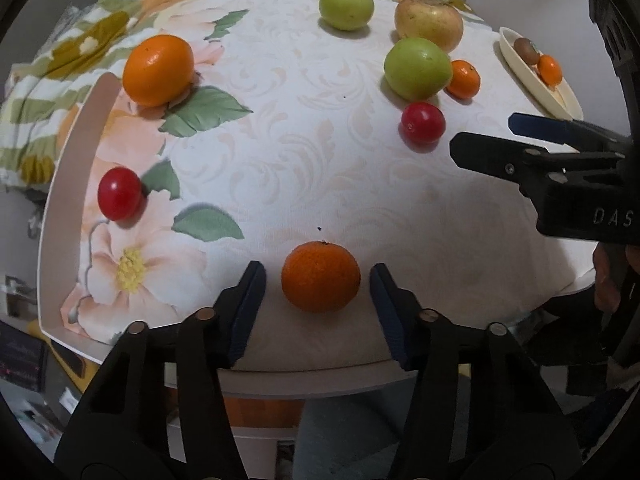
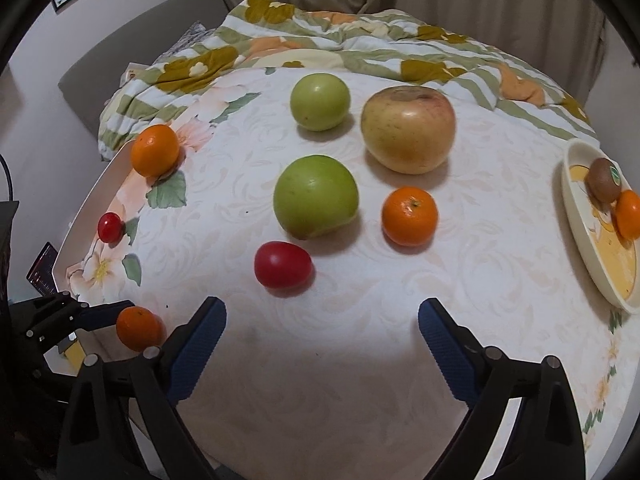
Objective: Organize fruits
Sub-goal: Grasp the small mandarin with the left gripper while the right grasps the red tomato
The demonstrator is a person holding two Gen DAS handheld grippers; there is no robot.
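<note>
Left gripper (image 1: 318, 280) brackets a mandarin (image 1: 321, 277), unclenched; right gripper (image 2: 322, 320) gapes empty. Plate (image 2: 576, 216) holds two fruits; nine remain outside.

On the desk (image 2: 360, 360) nearest the right wrist view lies a tomato (image 2: 283, 265), with an apple (image 2: 315, 197) just behind it and a mandarin (image 2: 409, 216) to that apple's right. Farther back sit a second apple (image 2: 320, 101) on the left and a bigger one (image 2: 408, 129) on the right, near the rumpled blanket (image 2: 360, 40) behind the desk. At the right edge a dish (image 2: 580, 240) holds a kiwi (image 2: 603, 180) and another mandarin (image 2: 628, 214) touching it; along the left edge lie an orange (image 2: 155, 150), a tomato (image 2: 109, 227) nearer, and a mandarin (image 2: 140, 328) nearest, between the left tongs (image 1: 318, 276).
</note>
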